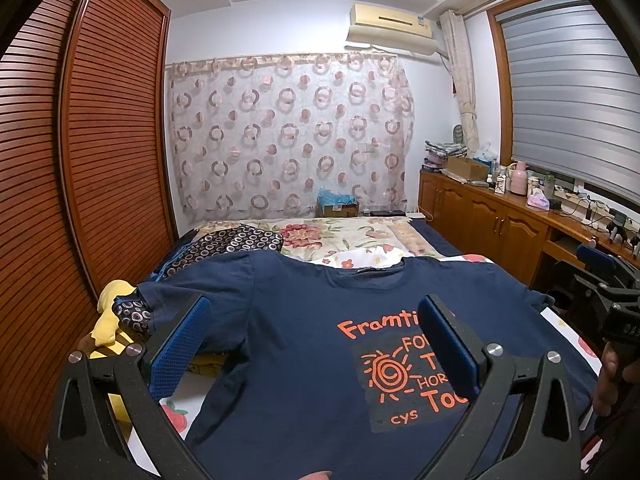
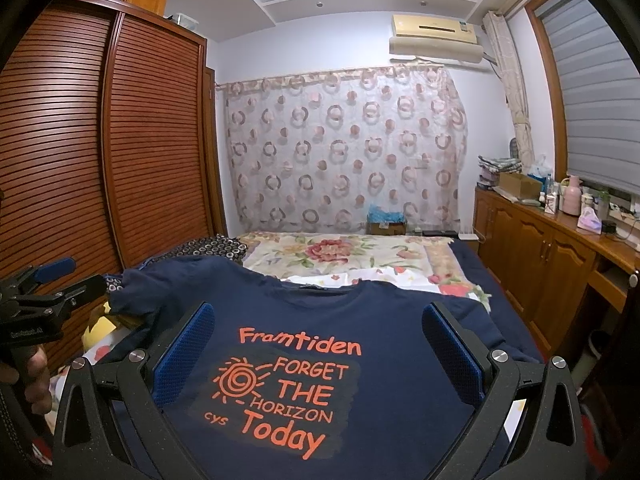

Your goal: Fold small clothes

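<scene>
A navy T-shirt (image 1: 304, 328) with an orange sun and lettering lies spread flat, front up, on the bed, collar away from me. It also fills the lower part of the right wrist view, T-shirt (image 2: 384, 320). My left gripper (image 1: 316, 344) hovers above the shirt's left half, open, with nothing between its blue pads. Over the print, my right gripper (image 2: 320, 354) is held open and empty. Each gripper shows at the edge of the other's view, held by a hand: right gripper (image 1: 608, 280), left gripper (image 2: 60, 276).
A yellow garment (image 1: 112, 320) and a dark circle-patterned cloth (image 1: 232, 244) lie left of the shirt beside the louvred wardrobe (image 1: 80, 160). A floral bedspread (image 1: 340, 236) covers the far bed. Wooden cabinets (image 2: 552, 256) with clutter run along the right.
</scene>
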